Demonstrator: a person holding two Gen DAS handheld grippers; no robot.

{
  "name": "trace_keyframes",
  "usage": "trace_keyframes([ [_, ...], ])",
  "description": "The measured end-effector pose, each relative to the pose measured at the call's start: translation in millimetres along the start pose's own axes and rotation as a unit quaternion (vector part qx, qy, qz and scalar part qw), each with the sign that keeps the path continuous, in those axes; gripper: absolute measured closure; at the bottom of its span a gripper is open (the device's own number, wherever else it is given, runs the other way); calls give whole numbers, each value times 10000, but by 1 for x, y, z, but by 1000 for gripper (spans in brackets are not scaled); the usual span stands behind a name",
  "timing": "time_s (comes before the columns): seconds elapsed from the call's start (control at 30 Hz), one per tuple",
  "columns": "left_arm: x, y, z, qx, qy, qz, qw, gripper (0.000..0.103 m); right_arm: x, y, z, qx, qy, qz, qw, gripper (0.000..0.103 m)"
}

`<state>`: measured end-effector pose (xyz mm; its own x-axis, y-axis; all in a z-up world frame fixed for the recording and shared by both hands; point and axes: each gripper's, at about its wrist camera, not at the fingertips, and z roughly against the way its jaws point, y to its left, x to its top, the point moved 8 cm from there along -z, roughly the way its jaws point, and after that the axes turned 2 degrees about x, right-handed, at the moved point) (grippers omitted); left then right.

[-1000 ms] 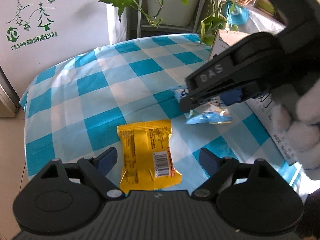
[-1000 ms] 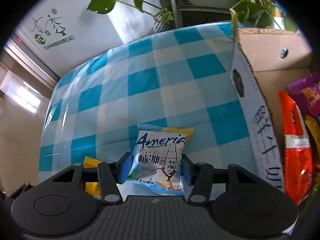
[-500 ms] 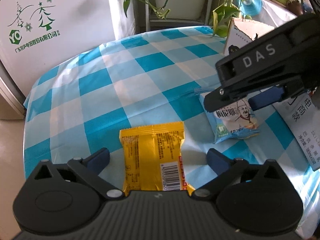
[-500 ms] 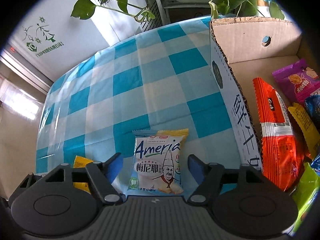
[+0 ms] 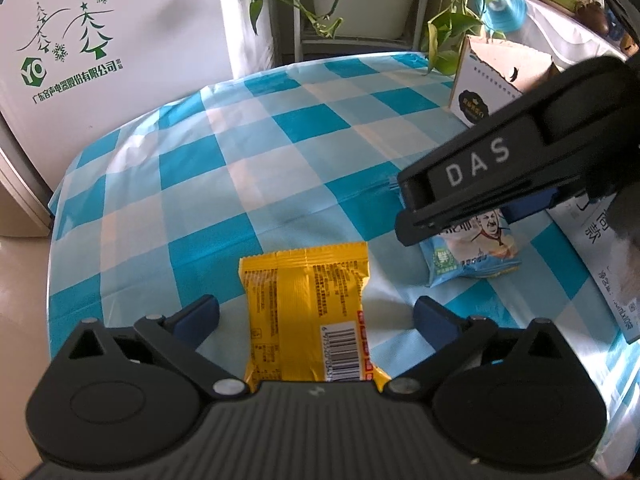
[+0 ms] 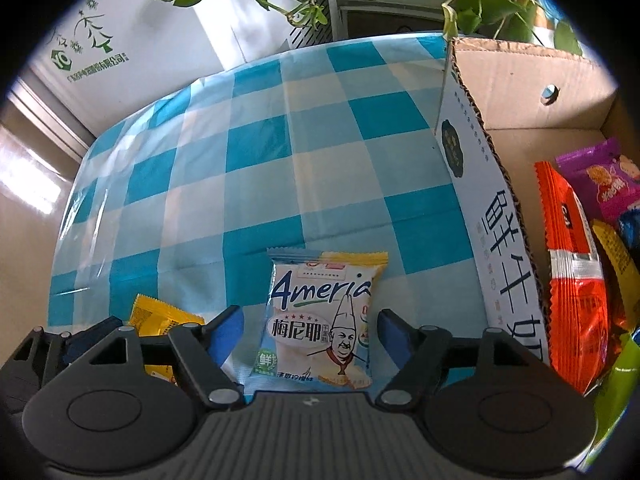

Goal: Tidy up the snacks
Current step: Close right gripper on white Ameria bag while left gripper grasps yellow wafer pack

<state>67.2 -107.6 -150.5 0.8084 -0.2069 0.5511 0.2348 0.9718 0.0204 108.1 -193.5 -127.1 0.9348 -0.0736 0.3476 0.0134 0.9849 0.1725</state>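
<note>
Covering the table, a checked cloth (image 5: 256, 168) faces plants (image 5: 304, 4).

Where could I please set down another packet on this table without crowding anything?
The checked tablecloth is bare beyond the yellow snack packet and the pale blue Ameria packet, left of the cardboard box. Inside that box it is crowded.

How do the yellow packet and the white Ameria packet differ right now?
The yellow packet lies barcode side up; the Ameria packet shows its printed chef front. The yellow one sits between the left gripper's jaws, the Ameria between the right gripper's. Both lie flat, ungripped.
</note>
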Motion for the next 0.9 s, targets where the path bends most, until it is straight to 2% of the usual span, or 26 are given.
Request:
trace_keyframes([
  [0.4, 0, 0, -1, 20, 70, 8, 10000, 1, -5, 8, -2, -348, -77, 618, 9975, 27],
  [0.47, -1, -2, 0, -9, 20, -24, 10000, 5, -6, 10, -2, -454, -96, 778, 9959, 33],
  [0.53, 0, -6, 5, -119, -44, -118, 9998, 18, -6, 12, -3, -517, -134, 908, 9944, 39],
  [0.6, 0, -8, 7, -178, -95, -155, 9997, 25, -6, 12, -2, -524, -161, 935, 9941, 44],
  [0.7, 1, -5, 12, -138, -194, -66, 9997, 46, -6, 12, 0, -506, -198, 983, 9937, 45],
  [0.73, 2, -3, 13, -134, -197, -22, 9997, 51, -7, 12, 0, -493, -197, 983, 9937, 45],
  [0.9, 0, 7, 17, -71, -239, 121, 9996, 52, -6, 11, 8, -503, -304, 1024, 9930, 45],
])
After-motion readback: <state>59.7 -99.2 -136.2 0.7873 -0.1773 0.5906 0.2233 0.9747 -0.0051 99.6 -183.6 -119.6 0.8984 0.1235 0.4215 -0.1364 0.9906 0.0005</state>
